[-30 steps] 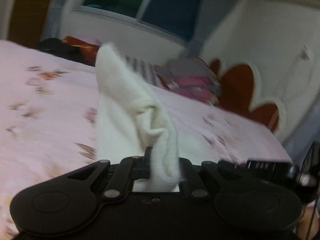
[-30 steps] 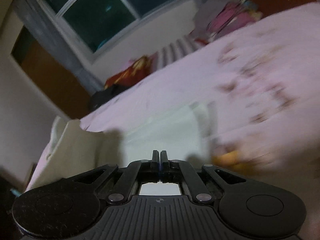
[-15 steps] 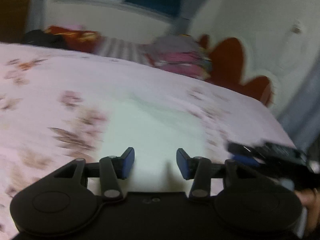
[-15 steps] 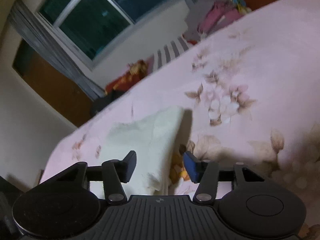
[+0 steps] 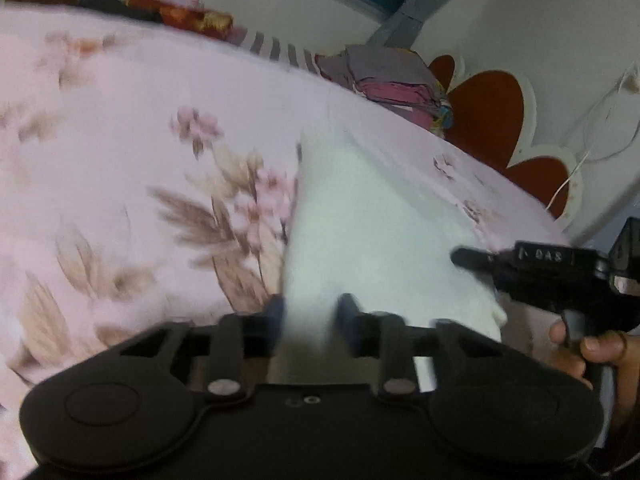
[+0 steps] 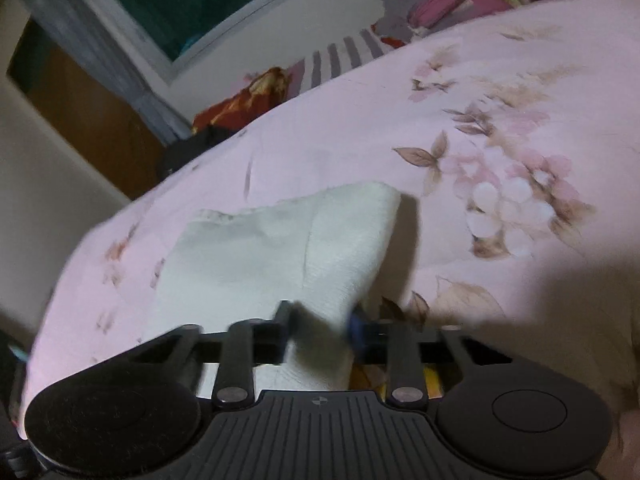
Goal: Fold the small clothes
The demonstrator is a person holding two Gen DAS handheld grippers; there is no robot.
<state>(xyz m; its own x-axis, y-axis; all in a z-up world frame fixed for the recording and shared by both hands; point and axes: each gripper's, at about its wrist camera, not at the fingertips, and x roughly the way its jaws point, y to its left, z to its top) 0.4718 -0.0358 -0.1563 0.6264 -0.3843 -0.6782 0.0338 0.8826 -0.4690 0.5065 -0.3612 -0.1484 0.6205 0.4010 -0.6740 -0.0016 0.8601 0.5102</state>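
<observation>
A small white cloth [image 5: 360, 220] lies folded flat on the pink flowered bedsheet [image 5: 120, 140]. My left gripper [image 5: 310, 312] is down at the cloth's near edge. Its jaws are closing, with cloth in the narrow gap and no visible pinch. In the right wrist view the same cloth [image 6: 280, 248] has a raised fold at its right side. My right gripper [image 6: 322, 320] is closing around the cloth's near corner, which fills the gap between the blurred fingers. The left wrist view shows the right gripper [image 5: 560, 276] held by a hand [image 5: 592, 348] at the cloth's right edge.
A pile of folded pink and grey clothes [image 5: 392, 76] sits at the far side of the bed by a red and white headboard [image 5: 484, 100]. A red bundle [image 5: 180, 16] and striped fabric lie under the window. The flowered sheet [image 6: 500, 120] stretches to the right.
A second ago the left gripper held the cloth up and the right was shut. Both then opened with the cloth lying flat. Both have sunk to its near edge and their jaws have narrowed.
</observation>
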